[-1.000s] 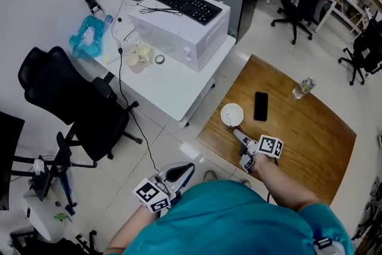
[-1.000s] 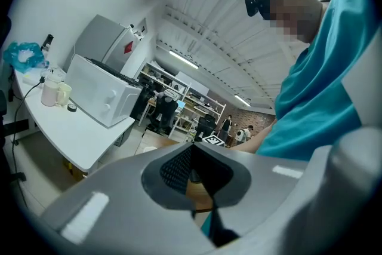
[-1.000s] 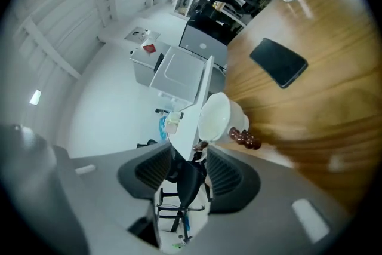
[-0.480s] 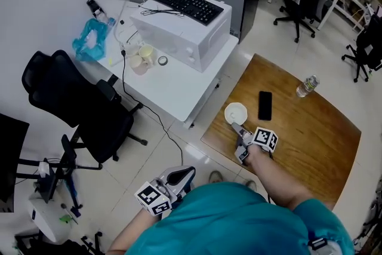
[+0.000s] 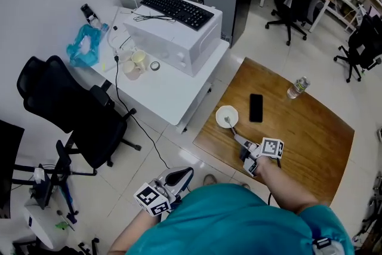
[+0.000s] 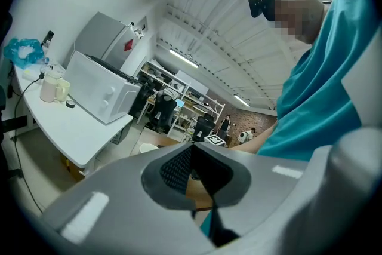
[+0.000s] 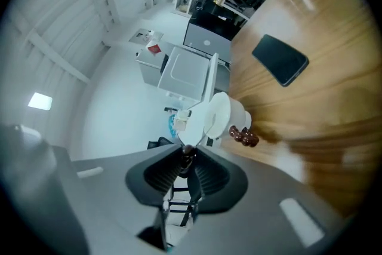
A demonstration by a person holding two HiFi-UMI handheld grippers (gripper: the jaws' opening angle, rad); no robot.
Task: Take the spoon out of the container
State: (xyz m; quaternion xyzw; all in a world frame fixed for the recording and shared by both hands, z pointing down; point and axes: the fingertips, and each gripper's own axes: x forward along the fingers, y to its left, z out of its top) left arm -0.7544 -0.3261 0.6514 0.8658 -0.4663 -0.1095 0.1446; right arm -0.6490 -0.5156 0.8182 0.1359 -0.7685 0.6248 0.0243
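Right gripper [image 7: 187,155] jaws have just been closing and now pinch the dark, knobbly handle end of the spoon [image 5: 230,126]. So the grab's done, the lift-out isn't: its shiny head still sits in the round white container [image 5: 219,111] on the glossy wooden table [image 5: 298,128]. Left gripper [image 6: 192,159] hangs closed and empty.

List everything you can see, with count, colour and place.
table: one, brown wood, right
container: one, white, table's left edge
spoon: one, dark handle, bowl end in container
phone: one, black, beside container
bottle: one, clear, table's far edge
desk: one, white, left of table
boxy appliance: one, white, on desk
keyboard: one, black, atop appliance
near office chair: one, black, beside desk
left gripper: fingers shut, empty
right gripper: fingers just closing, gripping spoon handle
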